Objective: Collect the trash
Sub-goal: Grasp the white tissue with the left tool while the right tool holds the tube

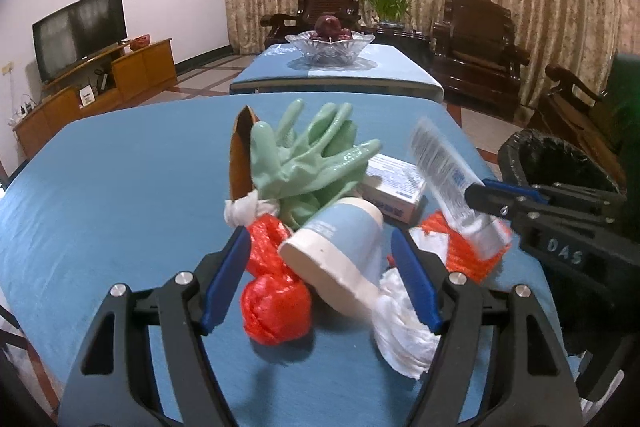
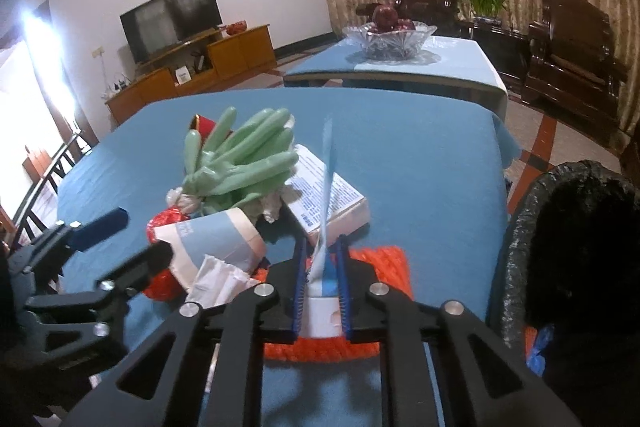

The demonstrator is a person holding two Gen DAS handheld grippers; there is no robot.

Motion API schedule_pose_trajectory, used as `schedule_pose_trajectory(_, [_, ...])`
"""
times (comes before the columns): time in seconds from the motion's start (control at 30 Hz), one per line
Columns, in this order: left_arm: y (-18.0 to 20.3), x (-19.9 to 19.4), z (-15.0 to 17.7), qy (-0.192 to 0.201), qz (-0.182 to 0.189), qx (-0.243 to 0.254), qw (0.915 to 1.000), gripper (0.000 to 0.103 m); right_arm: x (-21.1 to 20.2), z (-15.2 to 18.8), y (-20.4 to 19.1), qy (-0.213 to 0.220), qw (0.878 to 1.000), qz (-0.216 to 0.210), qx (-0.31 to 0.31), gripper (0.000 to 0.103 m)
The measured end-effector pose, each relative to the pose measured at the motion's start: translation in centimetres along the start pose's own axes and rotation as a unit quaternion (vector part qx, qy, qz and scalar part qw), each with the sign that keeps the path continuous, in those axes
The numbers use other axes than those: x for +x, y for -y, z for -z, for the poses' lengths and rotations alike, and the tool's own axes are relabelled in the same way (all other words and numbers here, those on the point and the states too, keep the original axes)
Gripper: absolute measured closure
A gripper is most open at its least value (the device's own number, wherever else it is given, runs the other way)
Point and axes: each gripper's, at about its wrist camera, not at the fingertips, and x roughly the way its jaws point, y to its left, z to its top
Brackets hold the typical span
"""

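A pile of trash lies on the blue table (image 1: 120, 179). My left gripper (image 1: 320, 247) is open around a tipped blue and white paper cup (image 1: 340, 243), with a red plastic bag (image 1: 276, 303) and a white plastic bag (image 1: 400, 331) beside it. Green rubber gloves (image 1: 312, 155), a brown wrapper (image 1: 242, 155) and a white box (image 1: 394, 187) lie behind. My right gripper (image 2: 322, 255) is shut on a blue and white tube (image 2: 326, 187), held upright above an orange net (image 2: 384, 259). The tube (image 1: 448, 179) shows blurred in the left wrist view.
A bin lined with a black bag (image 2: 568, 239) stands off the table's right edge. A second blue table carries a glass fruit bowl (image 1: 330, 45). Dark wooden armchairs (image 1: 476, 51) and a TV on a wooden cabinet (image 1: 80, 31) stand farther back.
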Motion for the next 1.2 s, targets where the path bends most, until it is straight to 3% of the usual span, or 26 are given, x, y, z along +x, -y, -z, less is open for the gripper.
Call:
schedule_pose_trajectory(0.27, [1.8,-0.8,0.6,-0.002,0.017,0.006,0.9998,0.033,-2.5,1.2,0.8,-0.016,1.0,-0.005,0.013,0.092])
schedule_pose_trajectory(0.6, [2.4,-0.7,1.4,-0.011,0.019,0.012,0.9997,0.033,-0.7,3.7,1.2,-0.079,0.997,0.01,0.006,0.09])
schedule_pose_trajectory(0.67, [2.3,-0.8,1.5,-0.011,0.019,0.011,0.9997,0.033,-0.4,3.7,1.1,-0.083,0.996,0.019,-0.002,0.094])
schedule_pose_trajectory(0.83, [2.3,-0.8,1.6,-0.016,0.024,0.007,0.9996,0.033,-1.1,3.9,0.8,-0.074,0.997,0.03,-0.013,0.095])
schedule_pose_trajectory(1.03, [3.4,-0.1,2.3,-0.037,0.047,0.003,0.9982,0.048,-3.0,3.7,1.5,-0.055,0.998,0.027,0.004,0.095])
schedule_pose_trajectory(1.2, [4.8,1.1,3.1,-0.057,0.052,0.006,0.997,0.05,-4.5,3.8,2.1,-0.037,0.999,0.023,0.015,0.095])
